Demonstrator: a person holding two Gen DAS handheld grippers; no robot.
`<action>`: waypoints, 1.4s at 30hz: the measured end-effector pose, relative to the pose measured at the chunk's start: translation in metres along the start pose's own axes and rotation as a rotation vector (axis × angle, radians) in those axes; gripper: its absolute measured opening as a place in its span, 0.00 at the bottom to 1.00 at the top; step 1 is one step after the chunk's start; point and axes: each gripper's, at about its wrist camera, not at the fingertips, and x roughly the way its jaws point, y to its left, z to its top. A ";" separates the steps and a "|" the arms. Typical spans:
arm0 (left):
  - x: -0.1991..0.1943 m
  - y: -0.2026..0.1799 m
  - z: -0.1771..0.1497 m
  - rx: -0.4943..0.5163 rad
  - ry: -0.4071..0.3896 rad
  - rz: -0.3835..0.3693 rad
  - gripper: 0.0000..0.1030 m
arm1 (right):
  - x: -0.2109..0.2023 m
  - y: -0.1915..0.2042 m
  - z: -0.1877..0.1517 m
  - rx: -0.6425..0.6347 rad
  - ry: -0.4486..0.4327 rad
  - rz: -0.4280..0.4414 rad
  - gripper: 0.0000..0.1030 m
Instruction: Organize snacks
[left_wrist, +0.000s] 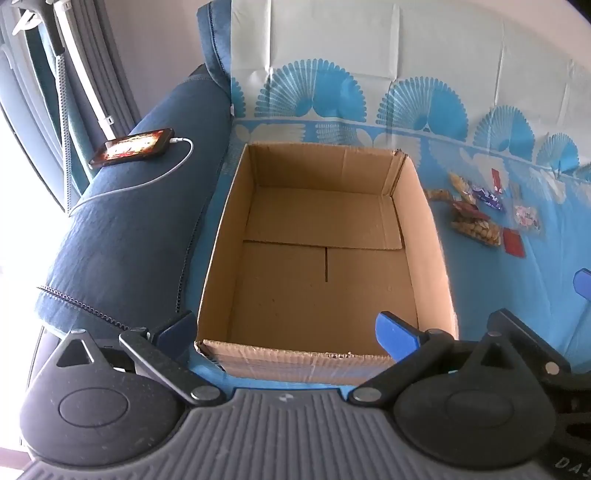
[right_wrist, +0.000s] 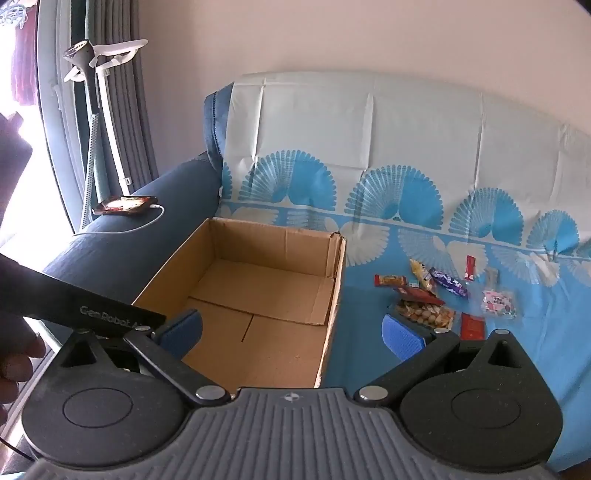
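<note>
An empty open cardboard box (left_wrist: 321, 236) stands on a sofa seat covered by a blue patterned cloth; it also shows in the right wrist view (right_wrist: 258, 295). To its right lies a loose group of snack packets (left_wrist: 480, 214), seen too in the right wrist view (right_wrist: 443, 295): a clear bag of nuts (right_wrist: 424, 314), a purple bar (right_wrist: 448, 282), a red bar (right_wrist: 470, 267), a pink-spotted pouch (right_wrist: 498, 302). My left gripper (left_wrist: 288, 332) is open and empty above the box's near edge. My right gripper (right_wrist: 291, 332) is open and empty, above the box's right wall.
A phone (left_wrist: 133, 147) with a white charging cable lies on the dark blue sofa armrest (left_wrist: 122, 236) left of the box. A garment steamer stand (right_wrist: 96, 110) and curtains stand behind the armrest. The other gripper's black body (right_wrist: 74, 302) crosses the right wrist view's left edge.
</note>
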 end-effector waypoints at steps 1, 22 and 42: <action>0.000 0.000 0.001 0.000 0.002 0.001 1.00 | -0.001 0.008 -0.001 0.004 0.000 -0.009 1.00; 0.001 -0.007 0.000 0.018 0.010 0.012 1.00 | 0.003 -0.010 -0.005 0.024 -0.005 0.015 1.00; -0.004 -0.010 -0.001 0.029 0.005 0.015 1.00 | 0.000 -0.015 -0.009 0.045 -0.045 0.032 1.00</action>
